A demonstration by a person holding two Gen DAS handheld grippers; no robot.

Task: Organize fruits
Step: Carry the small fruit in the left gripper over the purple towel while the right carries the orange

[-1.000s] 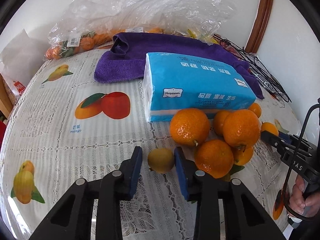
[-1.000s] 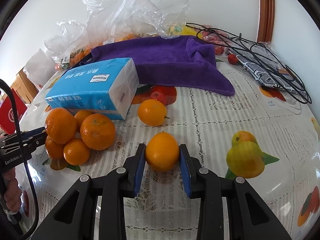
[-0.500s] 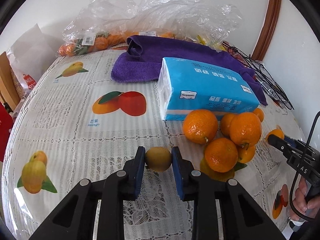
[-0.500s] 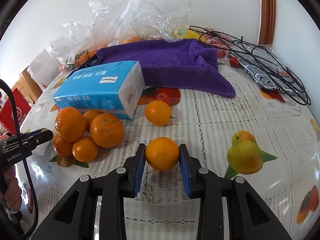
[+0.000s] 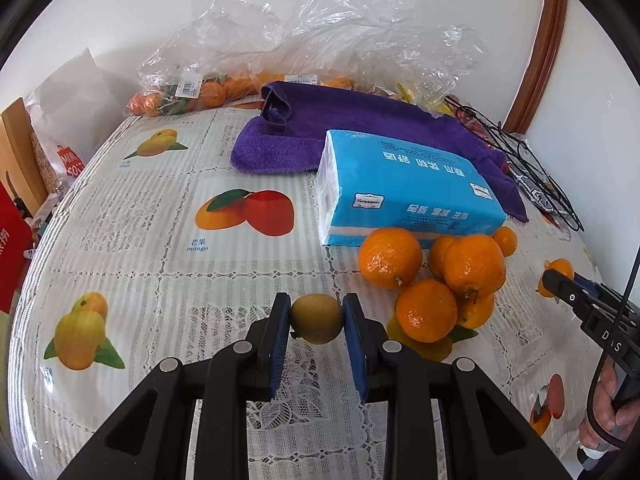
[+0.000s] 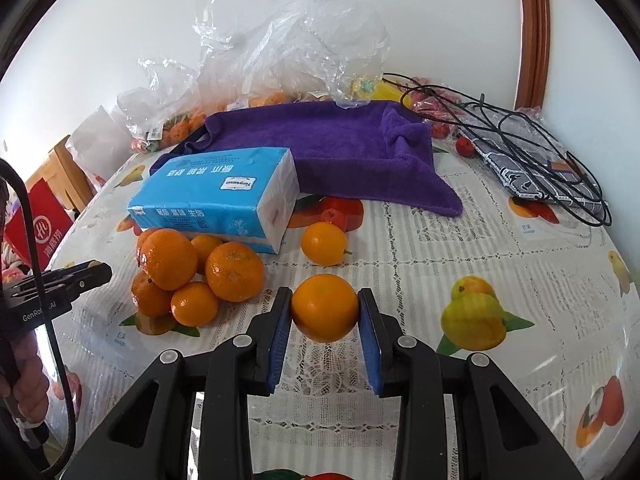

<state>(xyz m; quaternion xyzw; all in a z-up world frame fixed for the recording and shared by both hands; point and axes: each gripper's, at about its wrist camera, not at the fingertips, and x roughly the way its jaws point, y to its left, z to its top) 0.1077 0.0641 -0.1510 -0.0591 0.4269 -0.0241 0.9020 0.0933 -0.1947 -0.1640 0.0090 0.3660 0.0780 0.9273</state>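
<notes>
My left gripper (image 5: 316, 320) is shut on a small yellow-green fruit (image 5: 316, 319), held just above the tablecloth. To its right lies a heap of oranges (image 5: 440, 276) against a blue tissue pack (image 5: 404, 196). My right gripper (image 6: 325, 307) is shut on an orange (image 6: 325, 307), lifted off the cloth. In the right wrist view the heap of oranges (image 6: 192, 276) sits to the left and a single orange (image 6: 324, 243) lies just beyond the held one. The right gripper (image 5: 560, 286) shows at the right edge of the left wrist view, and the left gripper (image 6: 92, 274) at the left edge of the right wrist view.
A purple towel (image 5: 360, 132) lies behind the tissue pack, with clear plastic bags of fruit (image 5: 208, 92) at the back. Black cables (image 6: 520, 136) and a patterned pouch (image 6: 528, 176) lie at the far right. The fruit-print tablecloth (image 5: 160, 248) covers the round table. A hand (image 5: 608, 396) grips the right tool.
The left gripper closed on the small yellow-green fruit and lifted it slightly. The right gripper, still holding its orange, rose a little off the cloth.
</notes>
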